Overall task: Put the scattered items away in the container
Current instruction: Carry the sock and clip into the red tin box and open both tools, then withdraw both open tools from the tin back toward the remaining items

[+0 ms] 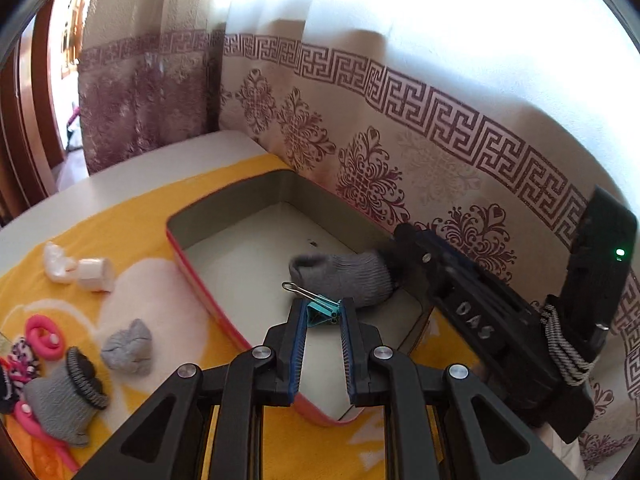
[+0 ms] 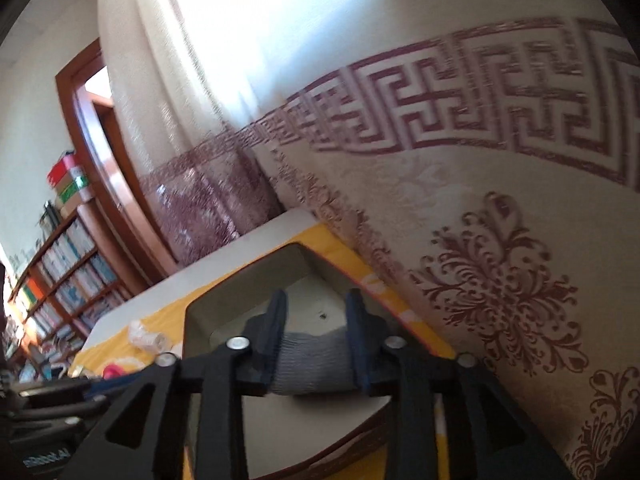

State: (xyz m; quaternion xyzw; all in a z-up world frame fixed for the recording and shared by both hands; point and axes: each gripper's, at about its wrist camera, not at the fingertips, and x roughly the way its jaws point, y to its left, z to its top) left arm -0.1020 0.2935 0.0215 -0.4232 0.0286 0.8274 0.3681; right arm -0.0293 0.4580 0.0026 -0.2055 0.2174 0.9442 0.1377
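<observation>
The container is a shallow tray with a pink outer wall (image 1: pixel 196 276) and a pale floor, standing on a yellow blanket (image 1: pixel 132 220). My left gripper (image 1: pixel 323 307) hovers over the tray's near side, shut on a teal binder clip (image 1: pixel 320 315) whose wire handle points away. A grey sock (image 1: pixel 344 276) lies on the tray floor. My right gripper (image 1: pixel 398 256) reaches in from the right at the sock's far end. In the right wrist view that gripper (image 2: pixel 317 298) is open, and the grey sock (image 2: pixel 312 354) sits between its fingers, inside the tray (image 2: pixel 192 320).
Left of the tray lie a white plastic item (image 1: pixel 80 270), a balled grey sock (image 1: pixel 128 348), a grey sock with a black cuff (image 1: pixel 64 396), pink hair rings (image 1: pixel 44 336) and a patterned scrunchie (image 1: pixel 20 360). A patterned curtain (image 1: pixel 400 152) hangs right behind the tray.
</observation>
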